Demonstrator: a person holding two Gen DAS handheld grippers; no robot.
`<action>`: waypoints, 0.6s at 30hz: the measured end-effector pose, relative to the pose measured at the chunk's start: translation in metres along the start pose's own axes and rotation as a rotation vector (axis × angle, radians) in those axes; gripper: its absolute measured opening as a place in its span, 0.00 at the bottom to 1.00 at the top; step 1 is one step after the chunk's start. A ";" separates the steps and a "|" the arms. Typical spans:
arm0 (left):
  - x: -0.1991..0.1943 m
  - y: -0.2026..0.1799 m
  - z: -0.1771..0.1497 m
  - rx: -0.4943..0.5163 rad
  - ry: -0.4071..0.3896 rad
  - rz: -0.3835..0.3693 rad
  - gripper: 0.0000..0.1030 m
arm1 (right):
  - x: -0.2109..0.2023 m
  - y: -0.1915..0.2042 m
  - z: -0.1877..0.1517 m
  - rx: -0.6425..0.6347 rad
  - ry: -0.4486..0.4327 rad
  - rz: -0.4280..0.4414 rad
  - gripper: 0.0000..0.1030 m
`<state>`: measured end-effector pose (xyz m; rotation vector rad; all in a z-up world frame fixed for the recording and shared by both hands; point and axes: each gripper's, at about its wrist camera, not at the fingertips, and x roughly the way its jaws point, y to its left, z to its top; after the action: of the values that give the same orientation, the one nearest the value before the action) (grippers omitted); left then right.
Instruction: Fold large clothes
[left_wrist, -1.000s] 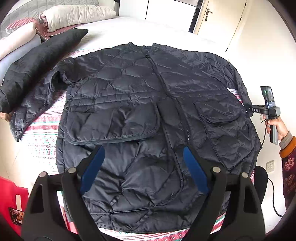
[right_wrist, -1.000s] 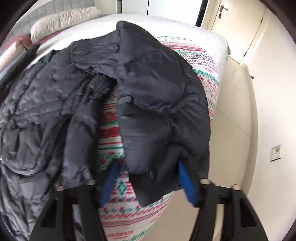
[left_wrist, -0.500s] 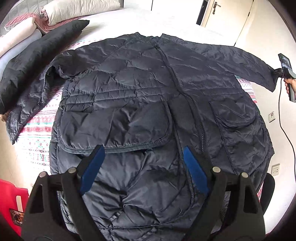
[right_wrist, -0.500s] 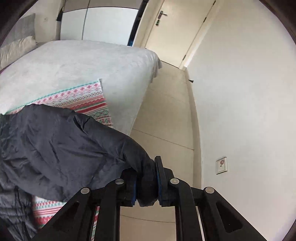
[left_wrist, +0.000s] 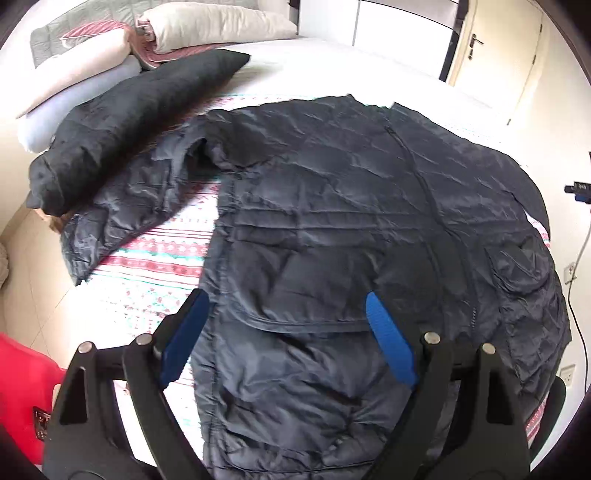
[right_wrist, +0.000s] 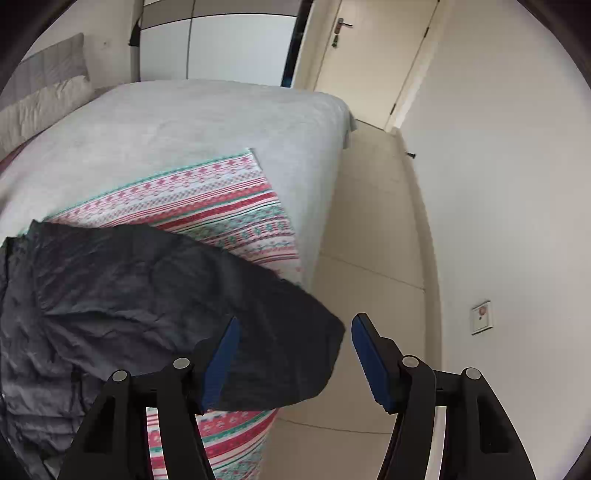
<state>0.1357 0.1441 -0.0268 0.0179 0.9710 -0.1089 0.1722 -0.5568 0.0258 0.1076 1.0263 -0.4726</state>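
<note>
Hovering above the dark quilted puffer jacket (left_wrist: 332, 240), the left gripper (left_wrist: 284, 332) has its two blue ribbed pads spread wide with nothing between them. The right gripper (right_wrist: 291, 354) has just been opening; its pads stand apart, the limp sleeve end (right_wrist: 280, 350) between them but unpressed. The jacket lies flat, front up, with two flap pockets, on a red-and-teal patterned blanket (left_wrist: 155, 258) across the pale grey bed (right_wrist: 203, 122). Farther off lie one black cushion (left_wrist: 147, 110) and stacked pale pillows (left_wrist: 210, 26).
</note>
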 end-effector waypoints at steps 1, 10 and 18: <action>0.001 0.012 0.002 -0.014 -0.009 0.023 0.84 | -0.004 0.012 -0.008 -0.013 0.007 0.048 0.64; 0.028 0.163 0.003 -0.330 -0.057 0.228 0.84 | -0.045 0.119 -0.085 -0.242 0.019 0.252 0.71; 0.104 0.254 0.008 -0.482 0.000 0.278 0.72 | -0.057 0.163 -0.130 -0.364 0.046 0.268 0.71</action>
<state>0.2259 0.3877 -0.1162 -0.2900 0.9652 0.3817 0.1137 -0.3530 -0.0158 -0.0691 1.1086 -0.0368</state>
